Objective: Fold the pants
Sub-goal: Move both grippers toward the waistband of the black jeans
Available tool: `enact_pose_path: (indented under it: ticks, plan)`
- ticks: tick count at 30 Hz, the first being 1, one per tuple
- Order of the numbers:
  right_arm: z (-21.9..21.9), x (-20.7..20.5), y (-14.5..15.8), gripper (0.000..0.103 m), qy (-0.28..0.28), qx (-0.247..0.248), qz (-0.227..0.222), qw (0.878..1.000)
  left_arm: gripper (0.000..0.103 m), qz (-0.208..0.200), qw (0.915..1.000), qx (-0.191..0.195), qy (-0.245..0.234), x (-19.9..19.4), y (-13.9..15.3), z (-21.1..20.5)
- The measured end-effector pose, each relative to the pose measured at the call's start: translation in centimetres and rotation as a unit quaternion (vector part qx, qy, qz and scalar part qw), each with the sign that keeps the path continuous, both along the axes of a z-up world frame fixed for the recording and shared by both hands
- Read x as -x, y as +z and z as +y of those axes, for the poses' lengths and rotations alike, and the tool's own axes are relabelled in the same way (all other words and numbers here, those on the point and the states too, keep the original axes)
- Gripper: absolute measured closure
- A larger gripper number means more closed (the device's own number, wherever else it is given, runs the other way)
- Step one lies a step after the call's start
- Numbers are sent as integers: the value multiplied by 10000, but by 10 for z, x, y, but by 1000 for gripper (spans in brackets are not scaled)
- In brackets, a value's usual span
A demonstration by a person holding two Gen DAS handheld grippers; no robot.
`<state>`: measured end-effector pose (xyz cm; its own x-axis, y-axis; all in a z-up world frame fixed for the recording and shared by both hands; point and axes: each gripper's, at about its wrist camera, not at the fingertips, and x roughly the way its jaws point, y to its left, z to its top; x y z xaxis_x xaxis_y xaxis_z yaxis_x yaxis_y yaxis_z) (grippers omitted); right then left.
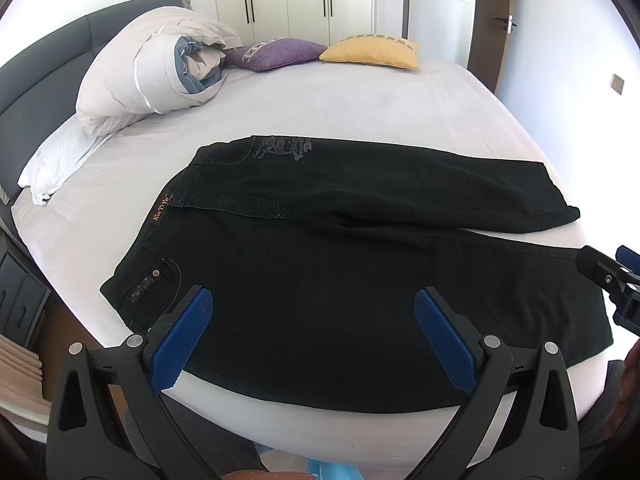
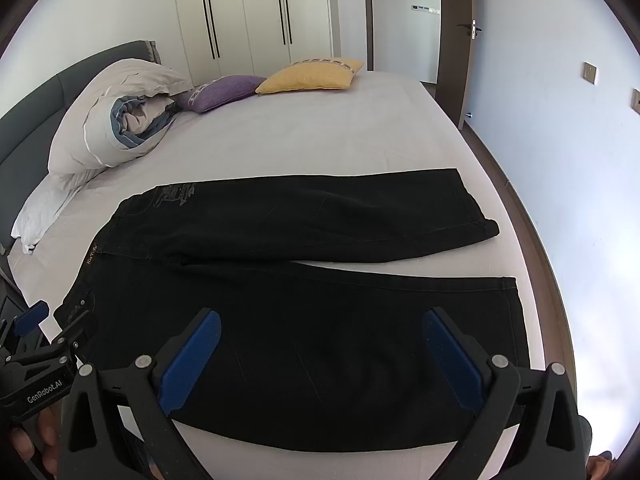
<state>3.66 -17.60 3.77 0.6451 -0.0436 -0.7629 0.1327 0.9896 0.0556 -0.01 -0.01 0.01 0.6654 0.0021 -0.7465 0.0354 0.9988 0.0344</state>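
Note:
Black jeans point(image 1: 320, 280) point(image 2: 304, 320) lie flat on the bed, waistband to the left, both legs stretching right and spread slightly apart at the hems. My left gripper point(image 1: 314, 300) hovers open over the near leg close to the waist, blue pads wide apart, nothing between them. My right gripper point(image 2: 322, 320) hangs open above the near leg toward the hem point(image 2: 516, 320), holding nothing. Each gripper shows at the edge of the other's view: the right gripper point(image 1: 608, 276) at the right edge, the left gripper point(image 2: 36, 332) at the left edge.
The bed sheet point(image 1: 360, 112) point(image 2: 320, 140) is pale lilac. A rolled duvet point(image 1: 152, 68), a purple cushion point(image 1: 280, 53) and a yellow cushion point(image 1: 372, 53) lie at the far side. A dark headboard point(image 1: 36, 92) is on the left. Wardrobes point(image 2: 248, 12) and a door point(image 2: 456, 40) stand behind.

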Motion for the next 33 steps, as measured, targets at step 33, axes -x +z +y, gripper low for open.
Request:
enact_pose_path:
  ticks: [33]
  plan:
    - [32,-107,-11,0,878,18,-204,9959,0,411,9883,1158,-903,-98,-19,35]
